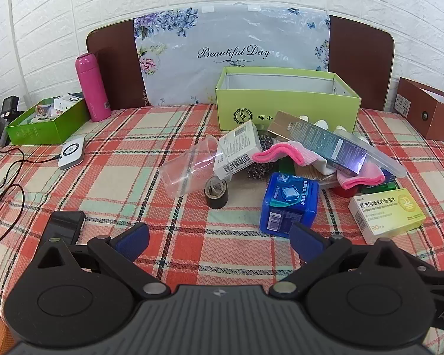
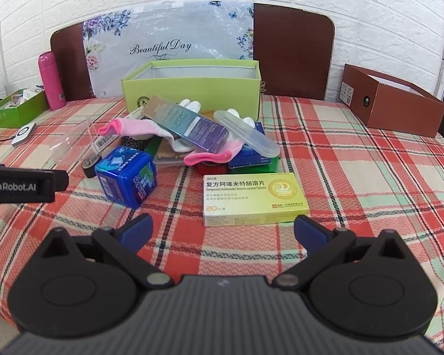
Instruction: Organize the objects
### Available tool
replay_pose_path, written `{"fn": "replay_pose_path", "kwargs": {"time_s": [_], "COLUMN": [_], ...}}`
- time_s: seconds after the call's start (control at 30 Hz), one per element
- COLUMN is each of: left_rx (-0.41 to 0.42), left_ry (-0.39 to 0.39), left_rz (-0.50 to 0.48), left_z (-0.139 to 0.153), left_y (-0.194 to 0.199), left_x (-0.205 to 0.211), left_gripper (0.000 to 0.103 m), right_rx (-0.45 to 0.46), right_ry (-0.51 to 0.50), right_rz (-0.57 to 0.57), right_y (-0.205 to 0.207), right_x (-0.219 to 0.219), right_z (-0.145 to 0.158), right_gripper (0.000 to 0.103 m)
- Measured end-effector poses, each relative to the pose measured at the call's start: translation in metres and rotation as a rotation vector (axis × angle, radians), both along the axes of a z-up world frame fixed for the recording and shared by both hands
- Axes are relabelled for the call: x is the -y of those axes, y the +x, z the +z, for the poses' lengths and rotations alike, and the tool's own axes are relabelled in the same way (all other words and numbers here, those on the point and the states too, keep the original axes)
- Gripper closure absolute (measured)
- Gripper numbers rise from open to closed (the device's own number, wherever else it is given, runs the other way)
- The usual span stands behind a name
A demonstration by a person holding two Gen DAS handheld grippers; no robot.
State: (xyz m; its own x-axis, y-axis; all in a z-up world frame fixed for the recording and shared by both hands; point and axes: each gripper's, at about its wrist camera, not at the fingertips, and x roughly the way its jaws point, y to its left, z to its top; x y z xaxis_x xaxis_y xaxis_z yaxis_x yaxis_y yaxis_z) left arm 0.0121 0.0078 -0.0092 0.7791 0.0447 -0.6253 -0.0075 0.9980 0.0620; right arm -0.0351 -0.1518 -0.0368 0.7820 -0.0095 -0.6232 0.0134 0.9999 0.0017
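Note:
A heap of objects lies on the plaid tablecloth in front of an open light-green box [image 1: 284,100] [image 2: 192,91]. In the heap are a blue square container [image 1: 288,202] [image 2: 127,176], a yellow medicine box [image 1: 386,214] [image 2: 254,198], pink-cuffed socks [image 1: 281,153] [image 2: 210,155], a long dark carton [image 1: 319,140] [image 2: 186,125], a clear cup [image 1: 189,167], a white barcoded box [image 1: 239,149] and a dark tape roll [image 1: 216,192]. My left gripper [image 1: 219,236] hovers open just short of the blue container. My right gripper [image 2: 223,230] hovers open just short of the yellow box. Nothing is between either pair of fingers.
A pink bottle [image 1: 92,87], a green tray of small items [image 1: 48,121] and a white charger with cable [image 1: 71,152] sit at the left. A brown box [image 2: 393,103] stands at the right. A black phone [image 1: 63,226] lies near the left gripper. A headboard and wall close the back.

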Motion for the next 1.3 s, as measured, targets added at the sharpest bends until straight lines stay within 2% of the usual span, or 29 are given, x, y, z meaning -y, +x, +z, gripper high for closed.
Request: {"fn": "replay_pose_path", "kwargs": {"time_s": [0.5, 0.67, 0.8, 1.0, 1.13, 1.17, 1.2, 1.23, 1.3], "left_rx": [-0.032, 0.007, 0.032, 0.017, -0.020, -0.029, -0.040, -0.054, -0.083], "left_ry": [0.000, -0.071, -0.065, -0.069, -0.062, -0.063, -0.069, -0.080, -0.123], "left_rz": [-0.003, -0.042, -0.104, -0.231, -0.225, -0.223, -0.225, -0.232, -0.244], "left_z": [-0.008, -0.011, -0.009, -0.014, -0.026, -0.029, -0.031, -0.033, -0.039], "left_y": [0.013, 0.014, 0.023, 0.046, 0.069, 0.073, 0.077, 0.080, 0.083], "left_x": [0.002, -0.005, 0.004, 0.031, 0.037, 0.037, 0.035, 0.032, 0.024], "left_gripper": [0.000, 0.000, 0.000, 0.000, 0.000, 0.005, 0.014, 0.016, 0.028], "right_rx": [-0.003, 0.021, 0.002, -0.051, -0.057, -0.065, -0.075, -0.073, -0.079], "right_ry": [0.003, -0.010, -0.015, 0.040, 0.054, 0.073, 0.087, 0.093, 0.126], "right_rz": [0.018, 0.079, 0.088, 0.123, 0.186, 0.201, 0.207, 0.230, 0.314], "right_y": [0.010, 0.014, 0.031, 0.065, 0.081, 0.083, 0.083, 0.080, 0.069], "right_x": [0.005, 0.015, 0.037, 0.069, 0.077, 0.078, 0.076, 0.072, 0.063], "right_z": [-0.011, -0.022, -0.035, -0.056, -0.063, -0.065, -0.065, -0.064, -0.059], "right_gripper": [0.000, 0.000, 0.000, 0.000, 0.000, 0.000, 0.000, 0.000, 0.000]}}
